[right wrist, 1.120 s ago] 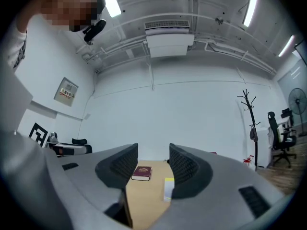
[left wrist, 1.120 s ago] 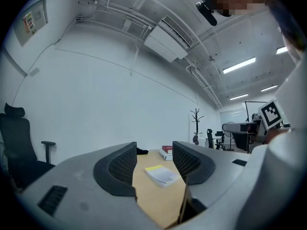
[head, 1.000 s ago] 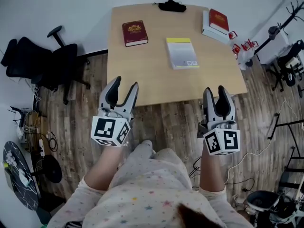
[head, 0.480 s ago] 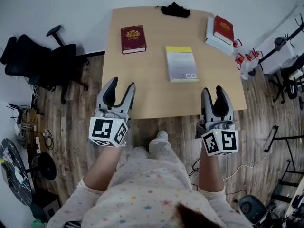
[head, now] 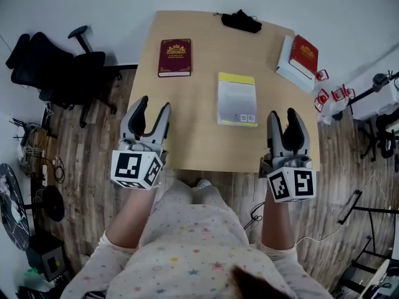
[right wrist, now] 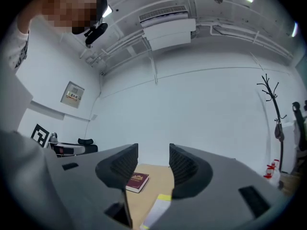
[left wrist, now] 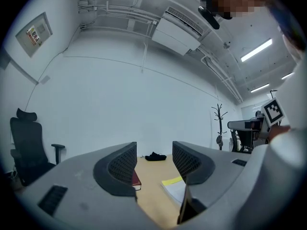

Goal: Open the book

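Note:
A closed book with a white cover and yellow edge (head: 237, 98) lies flat near the middle of the wooden table (head: 193, 129); it also shows low in the left gripper view (left wrist: 173, 187) and the right gripper view (right wrist: 158, 206). A dark red closed book (head: 175, 57) lies at the table's far left, seen too as the dark red book (right wrist: 137, 181). My left gripper (head: 148, 114) stands open over the table's near left edge, holding nothing. My right gripper (head: 284, 120) stands open at the near right edge, also with nothing in it.
A second red book (head: 305, 54) rests on a white box (head: 288, 72) at the table's far right corner. A black object (head: 242, 21) lies at the far edge. A black office chair (head: 53, 70) stands left of the table. Red-handled items (head: 330, 95) sit to the right.
The view has moved forward, so the table sits closer and lower in the frame. Both grippers now reach the table's near edge; their jaws stay open.

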### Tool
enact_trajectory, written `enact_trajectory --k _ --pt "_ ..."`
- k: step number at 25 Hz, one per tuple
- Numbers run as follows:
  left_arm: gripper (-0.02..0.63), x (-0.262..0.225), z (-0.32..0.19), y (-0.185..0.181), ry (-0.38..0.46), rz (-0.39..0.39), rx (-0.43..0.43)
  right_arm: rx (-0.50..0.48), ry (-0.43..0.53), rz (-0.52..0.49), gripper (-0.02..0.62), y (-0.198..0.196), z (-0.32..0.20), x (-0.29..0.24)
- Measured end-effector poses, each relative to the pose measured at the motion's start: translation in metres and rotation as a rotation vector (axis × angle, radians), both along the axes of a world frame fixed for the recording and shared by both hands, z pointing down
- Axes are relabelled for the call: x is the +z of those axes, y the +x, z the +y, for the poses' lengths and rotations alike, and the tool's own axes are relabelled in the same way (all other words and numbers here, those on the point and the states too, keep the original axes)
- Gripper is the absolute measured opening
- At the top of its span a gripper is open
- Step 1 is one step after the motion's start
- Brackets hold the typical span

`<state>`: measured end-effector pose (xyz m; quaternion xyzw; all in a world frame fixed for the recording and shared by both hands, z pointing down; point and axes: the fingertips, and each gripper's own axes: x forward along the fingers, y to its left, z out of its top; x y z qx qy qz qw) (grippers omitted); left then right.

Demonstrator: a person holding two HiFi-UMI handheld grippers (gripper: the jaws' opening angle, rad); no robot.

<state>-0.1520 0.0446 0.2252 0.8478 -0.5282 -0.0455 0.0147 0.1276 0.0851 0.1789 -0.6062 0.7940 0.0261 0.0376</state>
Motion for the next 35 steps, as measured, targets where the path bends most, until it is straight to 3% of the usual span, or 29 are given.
enact_trajectory --k 8,21,35 --pt "0.212 0.007 -0.046 0.003 -0.013 0.015 0.013 -0.005 -0.02 -0.008 0.186 -0.012 -0.048 0.011" --pt "0.212 0.012 -0.133 -0.011 0.011 0.029 0.093 0.099 -0.006 -0.01 0.193 -0.032 -0.123 0.014" --pt "0.212 0.02 -0.164 0.003 -0.001 0.021 0.036 0.045 -0.05 -0.009 0.23 -0.019 -0.169 0.026"
